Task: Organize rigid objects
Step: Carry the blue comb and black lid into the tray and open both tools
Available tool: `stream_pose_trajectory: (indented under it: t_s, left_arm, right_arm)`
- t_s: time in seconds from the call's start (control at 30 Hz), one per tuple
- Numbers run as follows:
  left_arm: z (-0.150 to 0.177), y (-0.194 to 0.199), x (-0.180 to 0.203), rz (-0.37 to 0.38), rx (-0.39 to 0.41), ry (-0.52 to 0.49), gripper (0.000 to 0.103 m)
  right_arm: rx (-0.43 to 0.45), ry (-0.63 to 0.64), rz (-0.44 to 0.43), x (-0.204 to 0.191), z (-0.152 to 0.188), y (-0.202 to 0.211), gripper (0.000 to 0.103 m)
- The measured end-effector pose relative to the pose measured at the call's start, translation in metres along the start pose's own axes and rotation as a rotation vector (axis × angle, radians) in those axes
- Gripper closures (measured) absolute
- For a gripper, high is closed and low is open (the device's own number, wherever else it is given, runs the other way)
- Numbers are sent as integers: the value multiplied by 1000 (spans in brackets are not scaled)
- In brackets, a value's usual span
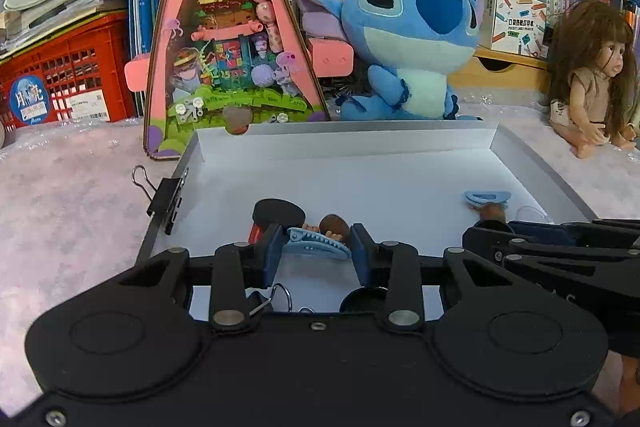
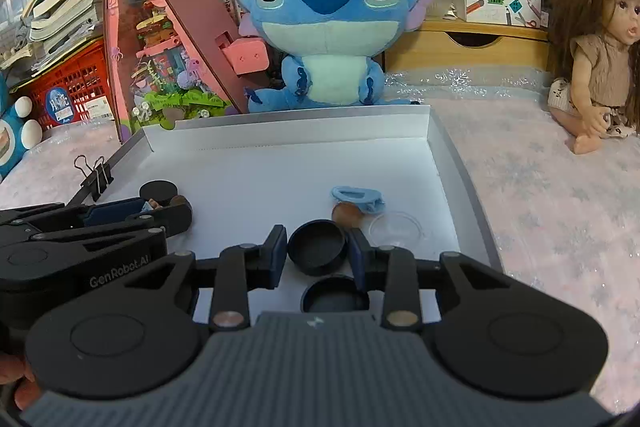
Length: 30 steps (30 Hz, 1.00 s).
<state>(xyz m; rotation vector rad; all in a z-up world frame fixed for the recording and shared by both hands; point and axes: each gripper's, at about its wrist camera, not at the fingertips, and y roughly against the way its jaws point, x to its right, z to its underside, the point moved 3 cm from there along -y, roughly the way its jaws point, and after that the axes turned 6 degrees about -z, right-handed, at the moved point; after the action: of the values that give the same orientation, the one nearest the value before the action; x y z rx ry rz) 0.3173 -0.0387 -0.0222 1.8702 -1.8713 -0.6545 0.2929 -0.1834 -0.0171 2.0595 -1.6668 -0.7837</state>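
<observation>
Meanwhile the "GenRobot.AI" left tool (image 1: 316,241) clamps a blue hair clip (image 1: 318,245); right tool (image 2: 318,247) clamps a black lid (image 2: 317,251).

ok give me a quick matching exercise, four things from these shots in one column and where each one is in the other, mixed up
Things:
1. light blue hair clip
2. black round cap
3. black binder clip
4. clear round lid

Places:
A. clamped on the left wall of the white tray
B. between the fingers of the right gripper
C. lying flat on the tray floor near its right wall
D. between the fingers of the left gripper

Pairs: 1-D, 2-B, 3-A, 4-C
</observation>
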Motion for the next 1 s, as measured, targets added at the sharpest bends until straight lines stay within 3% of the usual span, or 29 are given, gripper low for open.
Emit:
stream_pose_trajectory:
  t_s: [0.6, 0.63, 0.67, 1.0]
  left_arm:
    - [1, 2, -3, -16, -5, -2, 67]
    - [1, 4, -3, -18, -1, -4, 63]
    - [0, 7, -3, -21, 3, -4, 59]
    - [-6, 42, -9, -22, 38, -3, 37]
  right_arm:
    - [11, -6, -6, 0, 1, 1, 59]
    - [14, -6, -7, 1, 0, 2, 57]
    - [19, -7, -8, 1, 0, 4, 47]
    - [77, -25, -21, -1, -6, 38, 34]
